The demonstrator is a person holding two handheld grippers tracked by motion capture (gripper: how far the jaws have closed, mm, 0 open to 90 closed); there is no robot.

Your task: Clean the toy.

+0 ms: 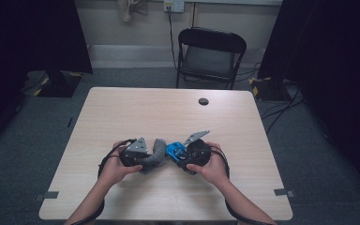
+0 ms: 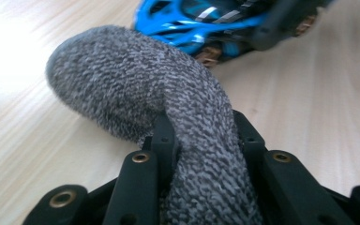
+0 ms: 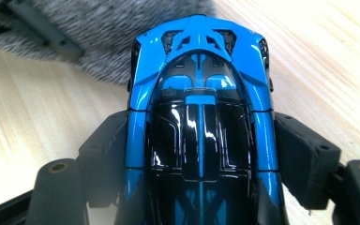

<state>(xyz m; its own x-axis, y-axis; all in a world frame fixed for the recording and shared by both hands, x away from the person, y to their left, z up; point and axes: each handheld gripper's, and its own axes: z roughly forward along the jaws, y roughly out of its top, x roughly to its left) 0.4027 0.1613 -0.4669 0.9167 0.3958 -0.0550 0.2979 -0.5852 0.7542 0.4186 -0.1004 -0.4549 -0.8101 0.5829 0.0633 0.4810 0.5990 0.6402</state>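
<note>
The grey sock (image 1: pixel 155 154) and the blue toy car (image 1: pixel 174 151) meet near the middle of the table's (image 1: pixel 178 112) near half, the sock at 9 o'clock of the car and just touching it. From the high view both are small shapes between two hands. The left gripper view brings out the sock (image 2: pixel 136 89) as a fuzzy, speckled knit tube that arches up from between the jaws and bends over toward 10 o'clock, with the car's (image 2: pixel 192 23) blue latticed end and brass-coloured wheel hubs behind it at 12 o'clock. The right gripper view looks down on the car's (image 3: pixel 199 93) glossy roof: bright blue bodywork, black glass panels, a blue stripe down the centre, and the sock's (image 3: pixel 122 33) pile at 11 o'clock.

The left gripper (image 1: pixel 143 158) has its jaws pinched tight on the sock's narrow part, the knit squeezed between the black fingers (image 2: pixel 161 140). The right gripper (image 1: pixel 180 157) stands wide, its pads (image 3: pixel 105 150) pressed against the car's two flanks, holding it.

The table is pale wood grain with a dark round hole (image 1: pixel 203 101) at 1 o'clock. Beyond it stands a black folding chair (image 1: pixel 211 56).
</note>
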